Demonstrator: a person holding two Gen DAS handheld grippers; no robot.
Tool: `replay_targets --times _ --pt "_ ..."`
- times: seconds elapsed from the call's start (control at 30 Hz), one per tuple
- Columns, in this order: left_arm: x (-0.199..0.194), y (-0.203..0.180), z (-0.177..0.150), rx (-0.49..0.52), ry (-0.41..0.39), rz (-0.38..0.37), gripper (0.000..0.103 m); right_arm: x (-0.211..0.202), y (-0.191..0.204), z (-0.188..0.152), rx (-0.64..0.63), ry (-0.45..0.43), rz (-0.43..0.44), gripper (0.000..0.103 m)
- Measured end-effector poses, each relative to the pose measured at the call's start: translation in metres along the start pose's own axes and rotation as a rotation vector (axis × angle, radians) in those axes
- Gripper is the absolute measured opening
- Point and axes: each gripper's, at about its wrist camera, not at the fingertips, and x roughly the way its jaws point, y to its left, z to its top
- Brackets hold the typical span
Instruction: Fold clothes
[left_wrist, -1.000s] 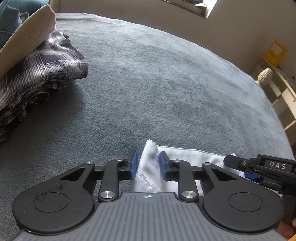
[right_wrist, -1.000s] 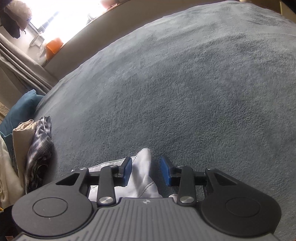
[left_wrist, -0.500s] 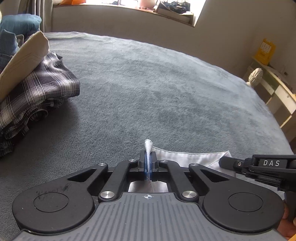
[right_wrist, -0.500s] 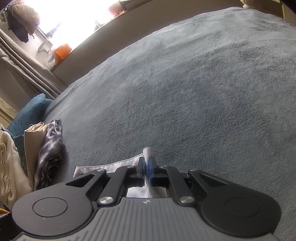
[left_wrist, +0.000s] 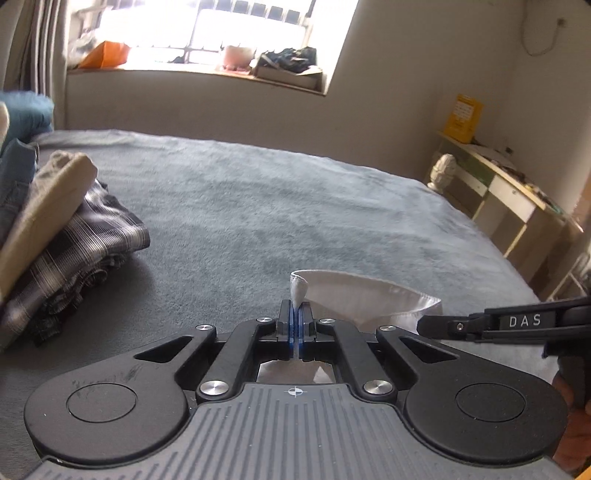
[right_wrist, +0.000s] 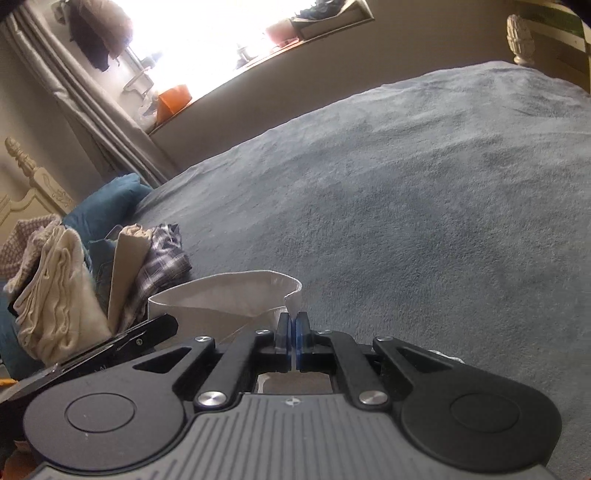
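Note:
A white garment (left_wrist: 365, 295) hangs above the grey bed cover (left_wrist: 295, 206), its top edge stretched between both grippers. My left gripper (left_wrist: 295, 314) is shut on one corner of it, and a small fold of cloth sticks up past the blue pads. My right gripper (right_wrist: 293, 321) is shut on the other corner of the white garment (right_wrist: 229, 295). The right gripper's black finger (left_wrist: 480, 325) shows at the right of the left wrist view. The left gripper's finger (right_wrist: 147, 332) shows at the lower left of the right wrist view.
A pile of folded clothes (left_wrist: 70, 236), plaid and beige, lies on the left of the bed, also seen as the pile (right_wrist: 110, 280) beside a blue pillow (right_wrist: 107, 203). A window sill (left_wrist: 207, 70) runs along the far wall. A desk (left_wrist: 517, 195) stands at the right.
Both grippers closed on the garment's corners, then rose and tilted up, lifting the white edge off the bed. The window and far wall have come into view.

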Motion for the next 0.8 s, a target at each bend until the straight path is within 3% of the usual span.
replay_targets --times 0.07,0.2,0.33,0.4,0.43,0.47,0.5,0.67,0.8 --pt "-0.014 -0.004 -0.009 0.059 -0.013 -0.004 0.000 -0.010 0.013 -0.010 -0.082 0.003 -0.013 0.002" --pt "-0.037 -0.007 -0.032 0.160 -0.019 -0.009 0.000 -0.022 0.047 -0.046 -0.381 0.006 -0.093 0.002" --pt "-0.047 -0.003 -0.059 0.244 0.048 -0.044 0.002 -0.023 0.063 -0.088 -0.624 0.065 -0.181 0.004" --pt "-0.051 0.004 -0.073 0.249 0.096 -0.058 0.016 -0.021 0.064 -0.106 -0.687 0.114 -0.220 0.005" --pt "-0.053 0.009 -0.080 0.243 0.116 -0.062 0.022 -0.019 0.061 -0.112 -0.694 0.135 -0.236 0.005" --pt "-0.055 0.014 -0.085 0.229 0.131 -0.061 0.038 -0.019 0.058 -0.117 -0.690 0.151 -0.248 0.006" --pt "-0.056 0.020 -0.091 0.215 0.146 -0.060 0.047 -0.022 0.053 -0.118 -0.662 0.155 -0.251 0.010" --pt "-0.068 0.053 -0.102 0.096 0.179 -0.082 0.049 -0.040 0.024 -0.114 -0.502 0.161 -0.232 0.025" --pt "-0.068 0.078 -0.095 -0.077 0.171 -0.113 0.049 -0.051 -0.004 -0.097 -0.273 0.143 -0.133 0.027"
